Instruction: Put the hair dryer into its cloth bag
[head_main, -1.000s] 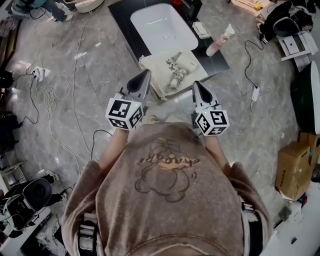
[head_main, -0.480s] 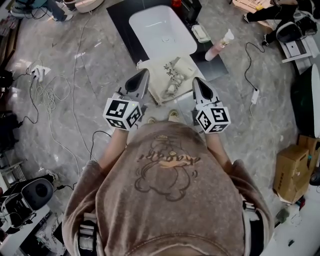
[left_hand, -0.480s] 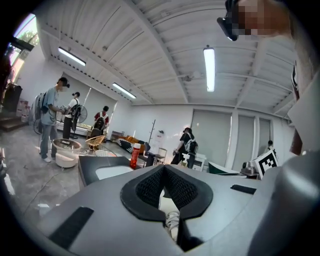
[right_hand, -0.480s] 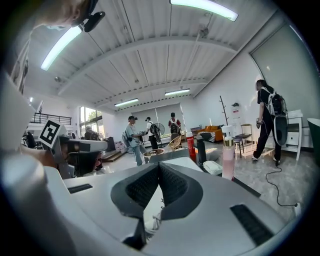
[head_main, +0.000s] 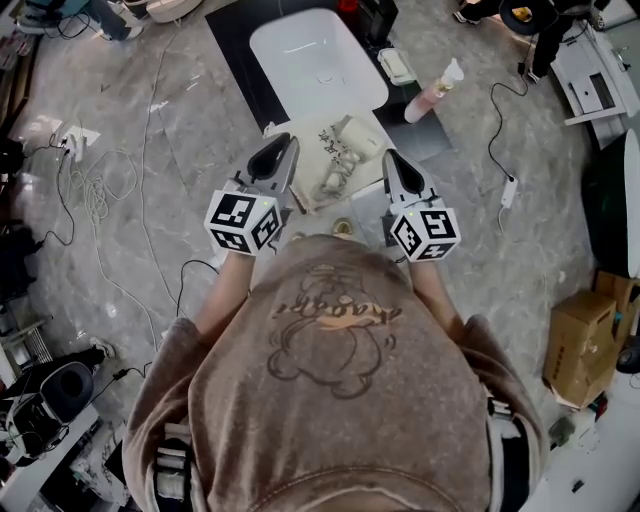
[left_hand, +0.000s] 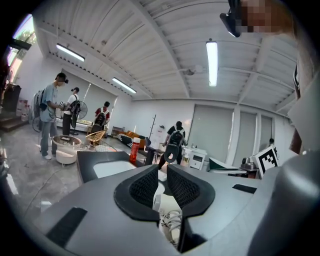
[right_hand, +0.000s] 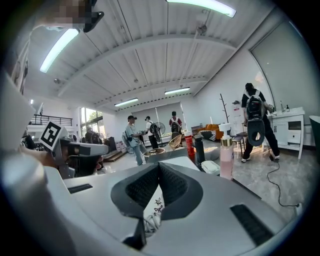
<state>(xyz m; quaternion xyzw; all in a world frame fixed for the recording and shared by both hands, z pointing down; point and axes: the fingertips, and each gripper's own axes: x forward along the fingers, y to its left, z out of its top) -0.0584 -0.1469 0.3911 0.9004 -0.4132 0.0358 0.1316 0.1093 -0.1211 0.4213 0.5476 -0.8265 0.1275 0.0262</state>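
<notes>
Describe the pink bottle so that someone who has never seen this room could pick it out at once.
Start at the dark countertop with the white basin. On its right-hand side in the head view, past the cream cloth bag, stands the pink bottle. It is the only pink thing there, upright with a white pump top, unlike the flat white dish beside it.

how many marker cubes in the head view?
2. The left marker cube sits on the left gripper, the right marker cube on the right gripper, either side of the cloth bag. None looks hidden.
</notes>
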